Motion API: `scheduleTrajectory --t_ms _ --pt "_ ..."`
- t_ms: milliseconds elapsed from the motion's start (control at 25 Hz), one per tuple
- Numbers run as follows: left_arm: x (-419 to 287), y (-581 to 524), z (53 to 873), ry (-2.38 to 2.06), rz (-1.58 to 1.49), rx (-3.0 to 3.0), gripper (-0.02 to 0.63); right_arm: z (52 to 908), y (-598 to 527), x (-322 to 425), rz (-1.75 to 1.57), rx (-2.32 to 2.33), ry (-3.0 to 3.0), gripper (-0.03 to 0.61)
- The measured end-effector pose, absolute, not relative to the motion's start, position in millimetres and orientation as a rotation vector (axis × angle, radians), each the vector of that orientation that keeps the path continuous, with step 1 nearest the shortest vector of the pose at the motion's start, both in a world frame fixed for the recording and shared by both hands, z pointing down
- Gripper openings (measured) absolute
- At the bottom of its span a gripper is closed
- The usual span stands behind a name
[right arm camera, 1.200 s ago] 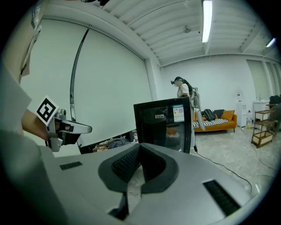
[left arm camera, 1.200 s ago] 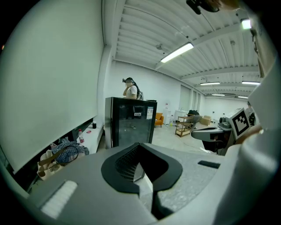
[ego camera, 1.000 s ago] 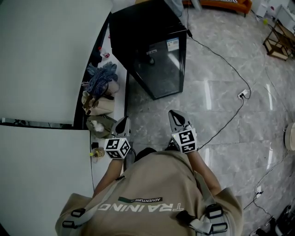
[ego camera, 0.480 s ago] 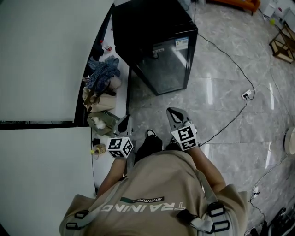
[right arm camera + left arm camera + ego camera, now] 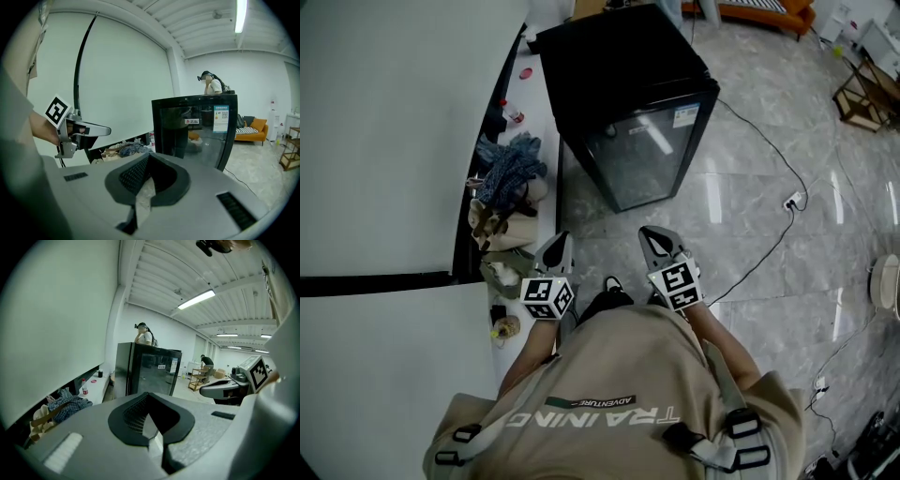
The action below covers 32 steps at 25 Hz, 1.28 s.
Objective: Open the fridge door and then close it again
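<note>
A black fridge (image 5: 623, 89) with a dark glass door (image 5: 649, 155) stands on the floor ahead of me, its door shut. The left gripper view shows the fridge (image 5: 147, 373) straight ahead and well beyond the jaws; the right gripper view has this fridge (image 5: 197, 126) to the right of centre. My left gripper (image 5: 554, 249) and right gripper (image 5: 655, 239) are held side by side at waist height, both short of the fridge and touching nothing. The left gripper (image 5: 150, 401) and the right gripper (image 5: 147, 161) each have their jaws shut with nothing held.
A low white ledge (image 5: 546, 141) runs along the wall at the left, holding a blue cloth (image 5: 508, 169), bags and a small bottle (image 5: 514, 114). A cable (image 5: 769, 234) crosses the tiled floor to a socket block (image 5: 791, 199). A person (image 5: 213, 84) stands behind the fridge.
The fridge has shifted right and slightly down in the head view as I stepped. Both grippers keep the same pose in front of my body.
</note>
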<state>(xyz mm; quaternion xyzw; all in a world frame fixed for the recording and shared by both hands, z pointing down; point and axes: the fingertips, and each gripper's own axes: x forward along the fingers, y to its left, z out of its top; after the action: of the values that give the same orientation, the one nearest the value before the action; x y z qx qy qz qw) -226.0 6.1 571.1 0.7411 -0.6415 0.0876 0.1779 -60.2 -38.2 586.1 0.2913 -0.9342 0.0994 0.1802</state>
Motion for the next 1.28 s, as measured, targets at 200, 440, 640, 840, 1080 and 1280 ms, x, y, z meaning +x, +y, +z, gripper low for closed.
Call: scheduleTrajectory --t_ms 200,440,640,840,1080,1280 --pt "-257.9 -15.5 566.9 -1.771 0.240 2.149 0.000 571.1 -61.5 -95.0 0.278 0.923 -2.646 -0.005" --pt "-284.9 -36.2 571.3 -1.686 0.239 2.218 0.000 564.9 -76.8 -127.9 0.211 0.987 -2.609 -0.005" --pt "-296.3 -50.3 583.3 -1.621 0.230 2.260 0.000 569.6 -81.1 -141.1 0.258 1.067 -2.576 -0.005" --pt "-302.8 -63.5 584.0 -1.603 0.205 2.262 0.000 568.7 -86.9 -148.5 0.248 1.067 -2.565 -0.005" --pt "-302.6 -83.6 587.6 -1.603 0.221 2.258 0.000 564.7 -114.9 -151.8 0.238 1.080 -2.589 -0.005" --pt "-295.7 -101.5 585.4 -1.607 0.283 2.244 -0.002 571.3 -139.3 -152.0 0.287 1.032 -2.631 -0.005"
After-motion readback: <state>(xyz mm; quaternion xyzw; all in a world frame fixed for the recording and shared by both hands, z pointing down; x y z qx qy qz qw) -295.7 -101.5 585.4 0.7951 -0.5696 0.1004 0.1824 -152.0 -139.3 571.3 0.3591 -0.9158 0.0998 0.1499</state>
